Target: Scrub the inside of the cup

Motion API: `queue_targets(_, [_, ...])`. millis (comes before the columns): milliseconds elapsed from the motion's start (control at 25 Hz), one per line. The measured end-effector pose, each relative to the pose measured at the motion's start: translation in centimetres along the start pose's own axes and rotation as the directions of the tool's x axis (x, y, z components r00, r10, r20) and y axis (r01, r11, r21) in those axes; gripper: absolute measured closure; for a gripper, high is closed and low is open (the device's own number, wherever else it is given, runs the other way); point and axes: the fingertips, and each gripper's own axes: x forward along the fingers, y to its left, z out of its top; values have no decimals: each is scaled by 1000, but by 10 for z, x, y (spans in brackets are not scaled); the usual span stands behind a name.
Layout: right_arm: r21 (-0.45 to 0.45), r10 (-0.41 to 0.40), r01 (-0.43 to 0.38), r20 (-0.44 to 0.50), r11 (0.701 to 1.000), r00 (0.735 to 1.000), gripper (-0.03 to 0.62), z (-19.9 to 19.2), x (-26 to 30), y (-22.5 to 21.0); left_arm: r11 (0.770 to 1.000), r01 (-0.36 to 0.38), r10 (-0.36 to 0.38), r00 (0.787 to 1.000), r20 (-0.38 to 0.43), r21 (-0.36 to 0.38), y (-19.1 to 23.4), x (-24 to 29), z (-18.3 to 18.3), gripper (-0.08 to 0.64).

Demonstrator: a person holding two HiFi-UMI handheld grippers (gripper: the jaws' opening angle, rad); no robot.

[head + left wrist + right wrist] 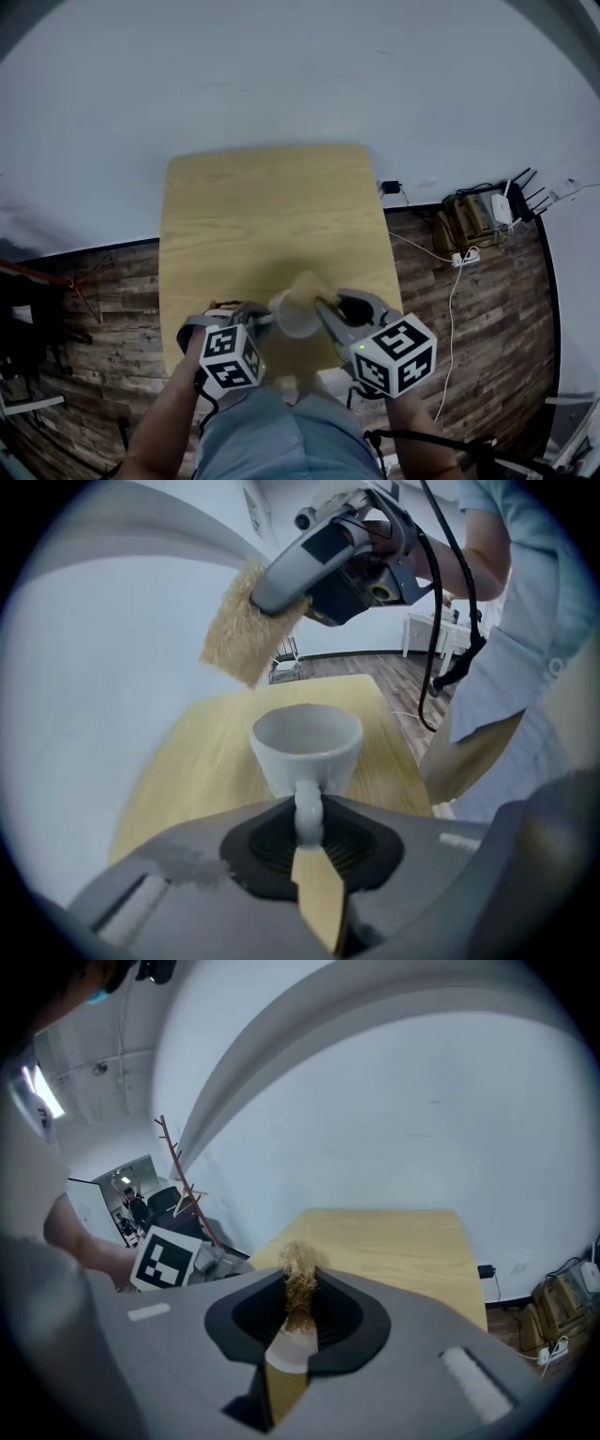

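The jaws of the left gripper [309, 846] pinch the cup [306, 742] by its handle [307, 808], the cup just past their tips. The right gripper's [298, 1314] jaws squeeze a scrubber [300, 1274] up above the cup, not touching it. Next, I think, the scrubber must go down inside and rub.

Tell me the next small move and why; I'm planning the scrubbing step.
Probably lower the right gripper, shut on the scrub pad, into the open mouth of the cup: the pad hangs above the rim, outside the cup, while the left gripper grips the handle.
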Motion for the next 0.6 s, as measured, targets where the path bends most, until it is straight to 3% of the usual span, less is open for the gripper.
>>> queue_targets(200, [-1, -39, 39, 80, 999, 996, 535, 20, -13, 1, 992, 50, -39, 995, 97, -114, -1, 3, -12, 494])
queue_targets(520, [-20, -54, 56, 114, 998, 992, 534, 27, -10, 15, 970, 98, -56, 980, 192, -221, -5, 13, -33, 488])
queue_targets(600, [-21, -55, 58, 117, 998, 992, 534, 28, -9, 17, 970, 107, -63, 978, 200, -219, -6, 10, -34, 488])
